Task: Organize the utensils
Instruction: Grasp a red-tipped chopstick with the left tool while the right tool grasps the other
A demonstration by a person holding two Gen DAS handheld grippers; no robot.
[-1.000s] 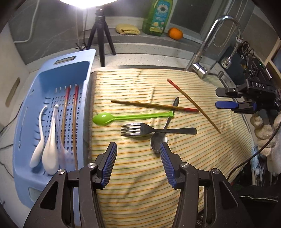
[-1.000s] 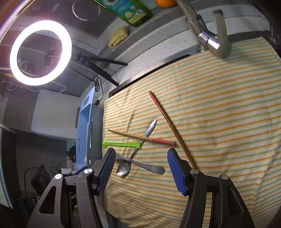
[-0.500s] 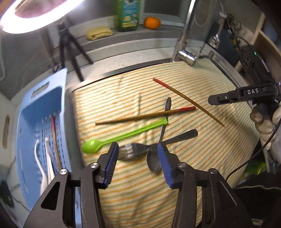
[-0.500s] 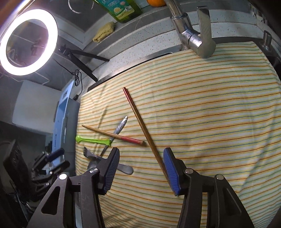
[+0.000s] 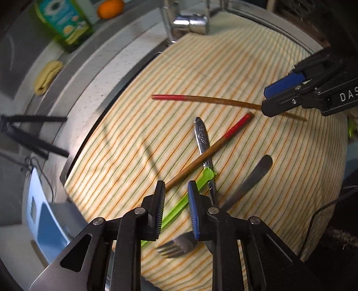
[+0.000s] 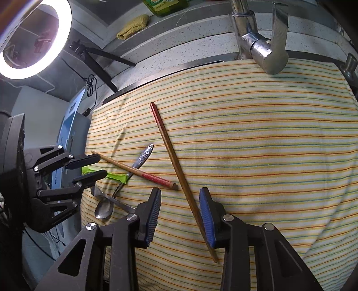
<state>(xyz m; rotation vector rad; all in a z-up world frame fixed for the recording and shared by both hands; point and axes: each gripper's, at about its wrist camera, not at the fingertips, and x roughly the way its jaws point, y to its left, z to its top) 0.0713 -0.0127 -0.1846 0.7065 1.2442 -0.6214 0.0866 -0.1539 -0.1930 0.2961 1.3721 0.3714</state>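
Utensils lie on a striped cloth [image 5: 125, 143]: two red-tipped wooden chopsticks, one far [image 5: 201, 98] and one near [image 5: 214, 145], a green plastic spoon [image 5: 192, 190], a metal spoon [image 5: 202, 138] and a metal fork [image 5: 246, 183]. My left gripper [image 5: 174, 190] is open, its jaws low over the near chopstick's thin end and the green spoon's handle. My right gripper [image 6: 180, 197] is open, straddling the long chopstick [image 6: 172, 156] near its thin end. The other chopstick [image 6: 134, 170], green spoon [image 6: 111, 175] and metal spoon [image 6: 104, 208] lie to its left.
A blue plastic basket [image 5: 42, 223] stands left of the cloth, also visible in the right wrist view [image 6: 71, 125]. A faucet [image 6: 261, 40] overhangs the cloth's far edge. A dish soap bottle [image 5: 64, 20], an orange [image 5: 110, 7], a yellow sponge [image 5: 48, 75] and a ring light [image 6: 33, 38] stand behind.
My left gripper has swung right and dropped towards the crossed utensils, with its jaws narrower. My right gripper has moved in so the long chopstick lies between its jaws.
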